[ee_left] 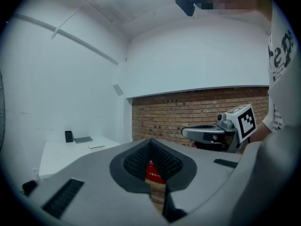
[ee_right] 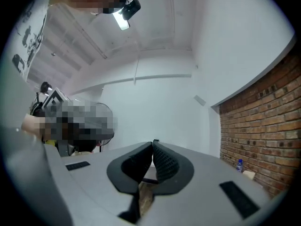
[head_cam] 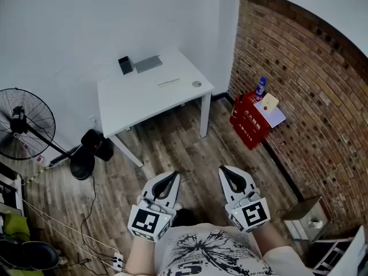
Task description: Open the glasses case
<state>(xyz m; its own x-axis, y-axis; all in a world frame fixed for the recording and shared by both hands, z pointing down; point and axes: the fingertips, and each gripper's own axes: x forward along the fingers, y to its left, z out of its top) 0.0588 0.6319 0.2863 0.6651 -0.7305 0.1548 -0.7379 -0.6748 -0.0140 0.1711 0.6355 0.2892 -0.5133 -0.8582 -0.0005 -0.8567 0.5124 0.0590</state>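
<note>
A white table point(head_cam: 132, 99) stands by the far wall, well ahead of me. On its back edge lie a flat grey case point(head_cam: 148, 63) and a small black box point(head_cam: 125, 65); a thin strip point(head_cam: 168, 83) and a small round thing point(head_cam: 196, 84) lie nearer. The left gripper view also shows the grey case point(ee_left: 83, 139) and black box point(ee_left: 69, 136), far off. My left gripper point(head_cam: 172, 175) and right gripper point(head_cam: 225, 170) are held close to my body over the wooden floor, both shut and empty, far from the table. The jaws meet in both gripper views point(ee_left: 151, 141) point(ee_right: 154, 143).
A standing fan point(head_cam: 26, 122) is at the left, with a black bag point(head_cam: 95, 147) and cables on the floor beside it. A red box point(head_cam: 249, 124) with a blue bottle point(head_cam: 261, 87) sits against the brick wall point(head_cam: 310, 96) at the right. A small metal stand point(head_cam: 305, 213) is near right.
</note>
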